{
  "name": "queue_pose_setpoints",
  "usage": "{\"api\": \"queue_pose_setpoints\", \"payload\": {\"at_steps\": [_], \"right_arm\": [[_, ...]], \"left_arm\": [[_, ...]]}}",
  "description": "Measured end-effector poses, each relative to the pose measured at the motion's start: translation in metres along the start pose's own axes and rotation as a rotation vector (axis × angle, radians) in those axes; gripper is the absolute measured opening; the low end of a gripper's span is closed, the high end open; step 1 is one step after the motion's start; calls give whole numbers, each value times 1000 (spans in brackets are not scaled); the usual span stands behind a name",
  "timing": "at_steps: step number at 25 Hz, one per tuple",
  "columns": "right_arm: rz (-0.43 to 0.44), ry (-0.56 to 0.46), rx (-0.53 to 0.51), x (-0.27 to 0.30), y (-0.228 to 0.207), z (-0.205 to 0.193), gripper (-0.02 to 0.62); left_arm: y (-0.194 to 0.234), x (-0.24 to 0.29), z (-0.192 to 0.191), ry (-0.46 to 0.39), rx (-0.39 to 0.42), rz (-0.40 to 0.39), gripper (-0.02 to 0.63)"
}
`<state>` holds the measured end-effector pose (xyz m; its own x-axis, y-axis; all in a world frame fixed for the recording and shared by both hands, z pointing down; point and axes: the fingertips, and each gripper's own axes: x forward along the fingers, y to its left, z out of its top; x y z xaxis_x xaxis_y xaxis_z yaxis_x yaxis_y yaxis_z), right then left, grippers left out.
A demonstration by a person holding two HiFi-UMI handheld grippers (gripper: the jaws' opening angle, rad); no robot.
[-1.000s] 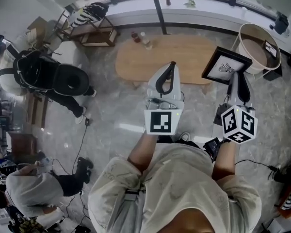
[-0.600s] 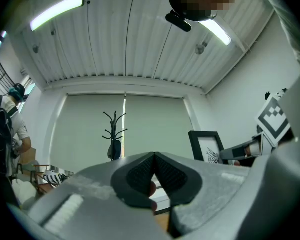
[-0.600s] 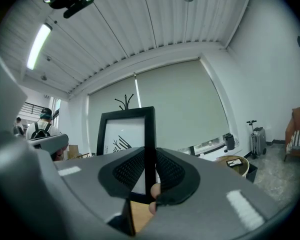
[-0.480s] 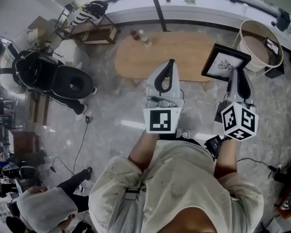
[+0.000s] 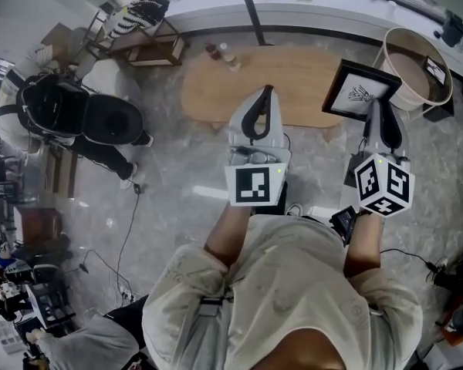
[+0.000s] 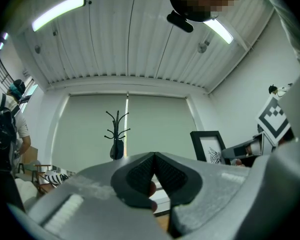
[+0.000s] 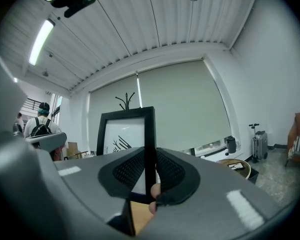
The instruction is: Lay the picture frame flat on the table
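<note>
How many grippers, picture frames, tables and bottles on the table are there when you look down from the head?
Grippers: 2, the left gripper and the right gripper
Picture frames: 1, the picture frame, held by the right gripper
Tables: 1, the wooden table
Bottles on the table: 2, a dark bottle and a pale bottle
Total: 6

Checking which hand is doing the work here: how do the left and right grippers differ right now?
The right gripper is clamped on the side edge of the black picture frame, holding it roughly upright; the left gripper has its jaws together on nothing. In the head view the left gripper shows against the middle of the wooden table, the right gripper at its right end. Both are grey with black ribbed pads and point toward the table.
</note>
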<state>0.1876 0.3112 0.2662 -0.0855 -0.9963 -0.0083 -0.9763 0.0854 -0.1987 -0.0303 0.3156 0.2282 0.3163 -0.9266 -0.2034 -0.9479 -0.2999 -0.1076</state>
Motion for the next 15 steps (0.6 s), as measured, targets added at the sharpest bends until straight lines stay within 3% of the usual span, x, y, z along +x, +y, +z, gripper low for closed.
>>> {"api": "queue_pose_setpoints", "payload": {"at_steps": [15], "right_arm": [[-42,31,-36,65,2,1,72]], "left_arm": [[23,66,-15,10,-40,-36,5]]}}
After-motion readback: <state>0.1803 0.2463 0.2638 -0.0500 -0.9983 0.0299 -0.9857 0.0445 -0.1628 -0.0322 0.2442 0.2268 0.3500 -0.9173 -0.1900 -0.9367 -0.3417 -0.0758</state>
